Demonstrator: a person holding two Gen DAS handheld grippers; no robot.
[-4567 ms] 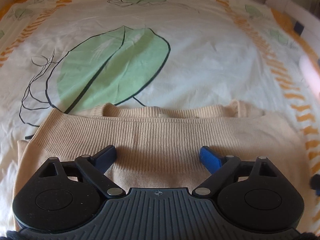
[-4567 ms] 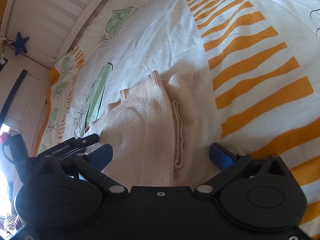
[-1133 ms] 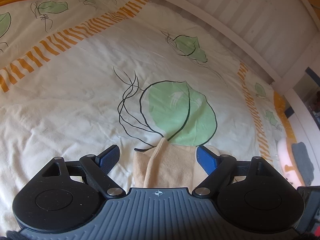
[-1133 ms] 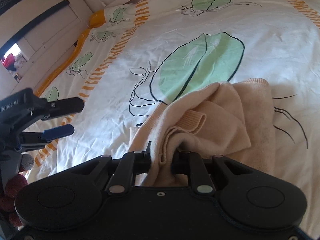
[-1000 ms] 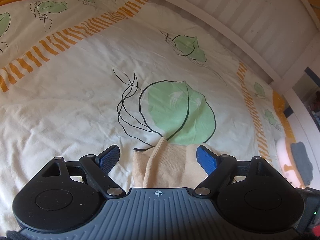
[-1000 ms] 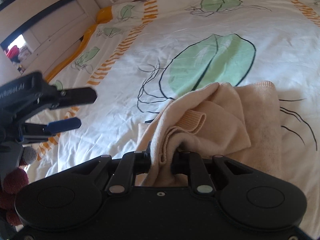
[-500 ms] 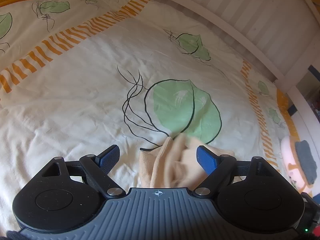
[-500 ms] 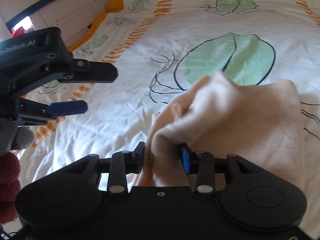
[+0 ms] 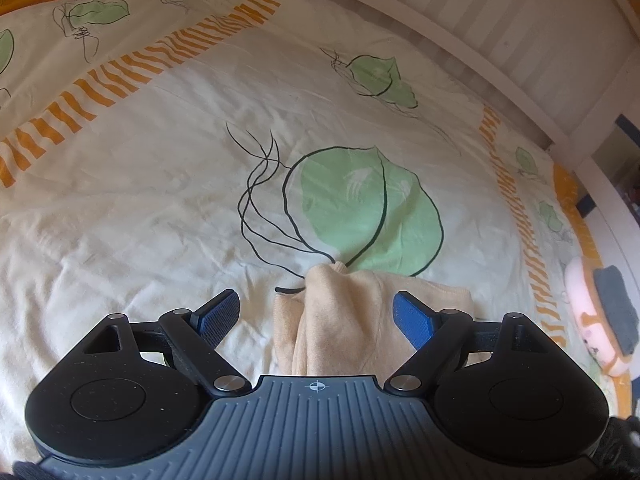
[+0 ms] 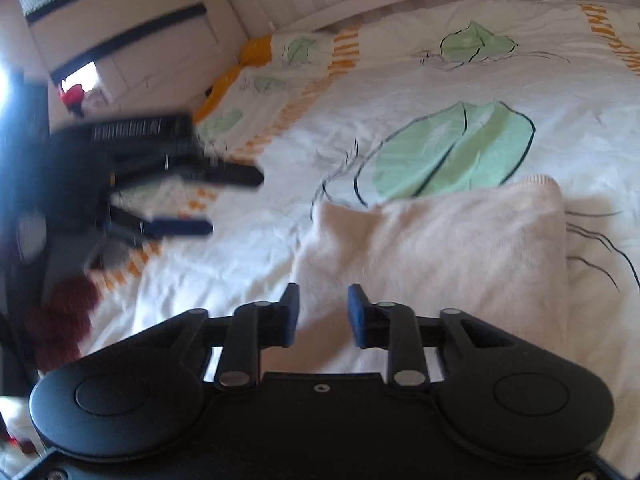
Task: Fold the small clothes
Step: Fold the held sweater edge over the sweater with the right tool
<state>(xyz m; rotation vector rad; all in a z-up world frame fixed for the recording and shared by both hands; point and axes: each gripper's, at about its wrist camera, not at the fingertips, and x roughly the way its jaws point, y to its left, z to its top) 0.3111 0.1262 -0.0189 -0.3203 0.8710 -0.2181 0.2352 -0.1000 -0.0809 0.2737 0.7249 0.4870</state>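
Note:
A beige knitted garment (image 9: 360,312) lies folded on the bed, one fold standing up as a ridge. My left gripper (image 9: 316,316) hovers over its left part, wide open, blue pads clear of the cloth. In the right wrist view the garment (image 10: 440,248) lies flat just ahead of my right gripper (image 10: 323,312). That gripper's jaws are closing with a narrow gap; the garment's near edge shows in the gap, and the pads do not press on it. The left gripper (image 10: 236,202) appears blurred at the left of that view.
The bed cover (image 9: 160,200) is white with green leaves and orange stripes. A white slatted rail (image 9: 480,20) runs along the far side. A pink soft toy (image 9: 592,320) lies at the right edge, a dark red plush (image 10: 60,312) at the left, drawers (image 10: 120,40) beyond.
My right gripper let go of the bunched fold it pinched and drew back; the garment dropped flat onto the bed. The left gripper stayed put and open.

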